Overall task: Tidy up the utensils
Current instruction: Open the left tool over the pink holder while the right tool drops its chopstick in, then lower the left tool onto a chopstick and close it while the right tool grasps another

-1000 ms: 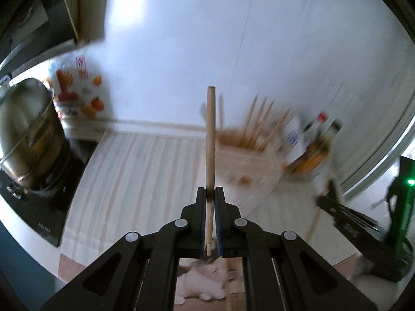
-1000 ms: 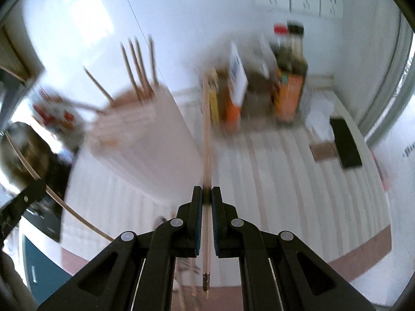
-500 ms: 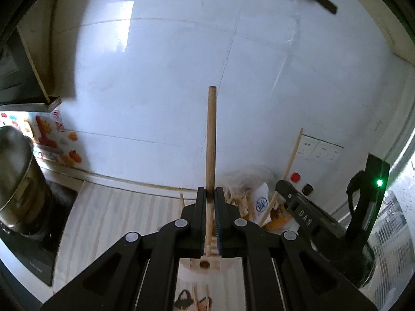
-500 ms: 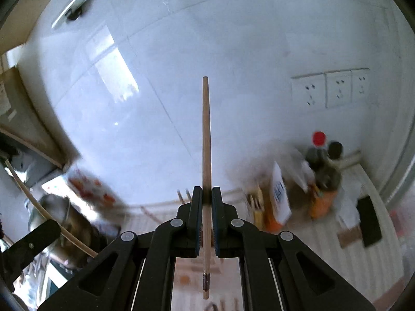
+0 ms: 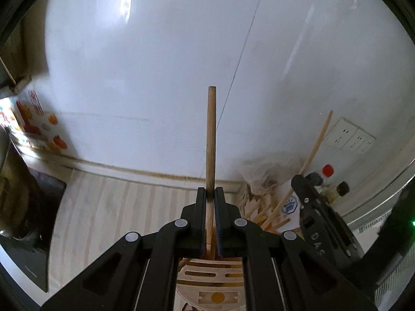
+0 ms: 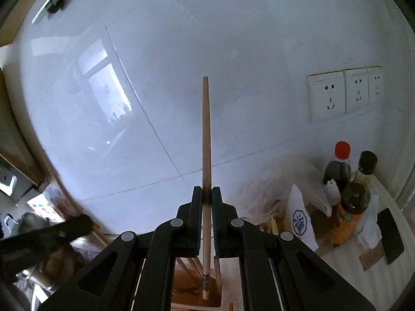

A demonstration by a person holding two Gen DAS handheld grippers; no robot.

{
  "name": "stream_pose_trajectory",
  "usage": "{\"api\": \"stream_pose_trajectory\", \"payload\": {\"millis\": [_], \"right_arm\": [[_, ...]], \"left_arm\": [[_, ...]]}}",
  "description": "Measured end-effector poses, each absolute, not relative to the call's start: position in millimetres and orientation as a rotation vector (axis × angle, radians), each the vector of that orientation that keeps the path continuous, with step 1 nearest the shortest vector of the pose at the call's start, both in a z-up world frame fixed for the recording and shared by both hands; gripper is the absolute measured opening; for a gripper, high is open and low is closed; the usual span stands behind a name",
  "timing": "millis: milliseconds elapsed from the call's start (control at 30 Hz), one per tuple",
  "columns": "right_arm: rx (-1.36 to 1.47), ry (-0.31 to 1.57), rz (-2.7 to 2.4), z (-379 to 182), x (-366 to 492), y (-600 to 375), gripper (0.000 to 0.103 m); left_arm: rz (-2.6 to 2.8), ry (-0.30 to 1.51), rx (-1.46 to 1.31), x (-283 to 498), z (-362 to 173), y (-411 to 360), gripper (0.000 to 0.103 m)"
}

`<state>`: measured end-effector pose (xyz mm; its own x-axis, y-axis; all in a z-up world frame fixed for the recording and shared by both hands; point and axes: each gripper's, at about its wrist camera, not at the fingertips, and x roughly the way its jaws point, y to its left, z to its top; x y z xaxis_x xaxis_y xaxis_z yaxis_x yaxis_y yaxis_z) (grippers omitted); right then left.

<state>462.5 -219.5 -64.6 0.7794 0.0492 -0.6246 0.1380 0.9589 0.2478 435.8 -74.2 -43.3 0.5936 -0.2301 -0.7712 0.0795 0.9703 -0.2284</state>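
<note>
My left gripper (image 5: pixel 210 194) is shut on a wooden chopstick (image 5: pixel 210 140) that points up along the fingers toward the wall. Below it stands a pale slotted utensil holder (image 5: pixel 212 280) with several chopsticks (image 5: pixel 267 220) in it. My right gripper (image 6: pixel 206 194) is shut on another wooden chopstick (image 6: pixel 206 134); its lower tip hangs over the holder's open compartment (image 6: pixel 192 287), beside sticks standing there. The right gripper also shows in the left wrist view (image 5: pixel 319 223), at the right, with its chopstick (image 5: pixel 313 147) slanting up.
A white tiled wall (image 6: pixel 181 77) fills both views, with sockets (image 6: pixel 342 93) on the right. Sauce bottles (image 6: pixel 342 165), a paper bag (image 6: pixel 298 220) and a black phone (image 6: pixel 390 235) stand on the striped counter. A pot and black cooktop (image 5: pixel 23 223) lie far left.
Both grippers tilted up from the counter toward the wall, then settled above the utensil holder. Each still grips its chopstick; the right chopstick's tip now hangs in the holder's opening.
</note>
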Motion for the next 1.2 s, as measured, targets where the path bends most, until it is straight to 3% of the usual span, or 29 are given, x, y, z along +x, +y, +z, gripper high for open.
{"api": "stream_pose_trajectory", "payload": {"millis": [267, 433, 500, 567, 700, 767, 867, 1100, 1200], "right_arm": [[0.253, 0.758, 0.012, -82.1, 461.3, -217.1, 0.008], [0.256, 0.813, 0.066, -82.7, 455.3, -220.1, 0.008], [0.251, 0.822, 0.085, -77.9, 449.8, -221.0, 0.008], [0.249, 0.826, 0.098, -72.6, 444.6, -222.8, 0.010], [0.256, 0.816, 0.097, -58.8, 432.1, -231.7, 0.026], [0.268, 0.810, 0.089, -50.5, 423.2, -238.5, 0.034], [0.294, 0.809, 0.059, -39.7, 404.3, -252.4, 0.051], [0.307, 0.860, -0.012, -50.0, 350.7, -270.4, 0.077], [0.285, 0.926, -0.047, -74.1, 333.2, -271.8, 0.079]], "left_arm": [[-0.204, 0.959, -0.216, 430.1, -47.8, -70.0, 0.006], [-0.156, 0.971, -0.177, 420.6, -40.5, -63.9, 0.013], [-0.133, 0.953, -0.141, 414.5, -35.9, -63.2, 0.029], [-0.106, 0.935, -0.125, 406.6, -30.6, -58.9, 0.064], [-0.072, 0.892, -0.101, 388.0, -21.5, -50.4, 0.071], [-0.054, 0.884, -0.089, 378.8, -20.8, -45.8, 0.092], [-0.040, 0.863, -0.083, 360.5, -23.8, -39.9, 0.103], [-0.006, 0.965, -0.021, 321.7, -79.2, -36.8, 0.103], [0.047, 1.058, 0.065, 307.7, -130.6, -37.8, 0.103]]}}
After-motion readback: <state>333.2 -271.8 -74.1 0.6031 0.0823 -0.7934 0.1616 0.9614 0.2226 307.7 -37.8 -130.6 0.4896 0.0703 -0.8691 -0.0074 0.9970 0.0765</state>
